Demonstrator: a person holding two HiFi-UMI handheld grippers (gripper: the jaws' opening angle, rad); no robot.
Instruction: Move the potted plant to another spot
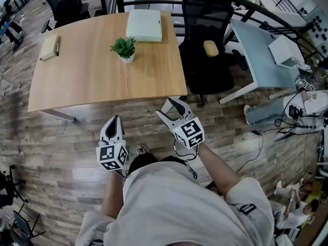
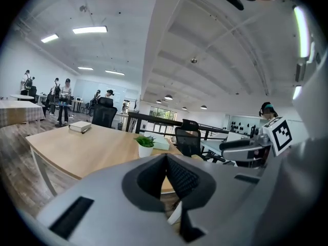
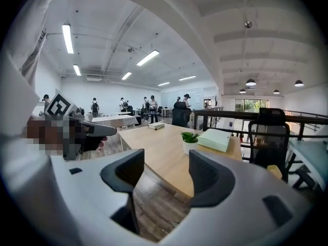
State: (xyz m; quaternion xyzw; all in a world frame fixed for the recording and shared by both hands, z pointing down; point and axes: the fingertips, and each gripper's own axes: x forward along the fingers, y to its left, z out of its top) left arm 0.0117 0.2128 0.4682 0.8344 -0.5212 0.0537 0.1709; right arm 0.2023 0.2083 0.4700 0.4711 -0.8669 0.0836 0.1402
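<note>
wooden table [image 1: 77, 81] carries the potted plant [image 1: 124, 49], well apart from you; your left gripper [image 1: 114, 123] is closed, empty; your right gripper [image 1: 171, 110] half open, empty, likely readied for grasping

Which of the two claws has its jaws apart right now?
The right claw: its dark pads stand apart, with wooden floor visible between them. The left claw has its pads closed together, with nothing between them.

Table [image 1: 92, 81]: near half bare, open from the front edge. Potted plant [image 1: 124, 48]: free all round. White box [image 1: 144, 25] near behind; book [image 1: 49, 47] far left; chair [image 1: 205, 50] beside right edge.
</note>
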